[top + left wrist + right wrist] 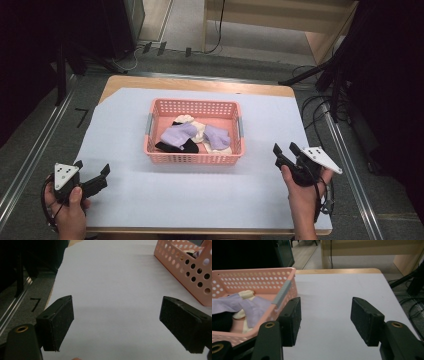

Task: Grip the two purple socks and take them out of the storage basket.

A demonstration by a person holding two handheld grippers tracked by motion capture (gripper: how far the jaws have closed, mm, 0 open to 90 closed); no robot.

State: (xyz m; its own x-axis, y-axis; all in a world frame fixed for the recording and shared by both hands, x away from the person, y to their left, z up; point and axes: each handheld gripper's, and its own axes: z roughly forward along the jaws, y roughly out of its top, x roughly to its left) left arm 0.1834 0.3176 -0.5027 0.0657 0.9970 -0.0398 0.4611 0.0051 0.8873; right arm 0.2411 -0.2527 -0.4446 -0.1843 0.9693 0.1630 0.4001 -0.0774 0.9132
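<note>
Pink basket of socks sits mid-frame – left gripper lower left, right gripper lower right, both wide open, holding nothing – seemingly poised to reach in

Pink perforated basket sits mid-table on white sheet, holding lilac, cream and black socks. Left gripper at near left, jaws apart, empty. Right gripper at near right, jaws apart, empty.
</note>
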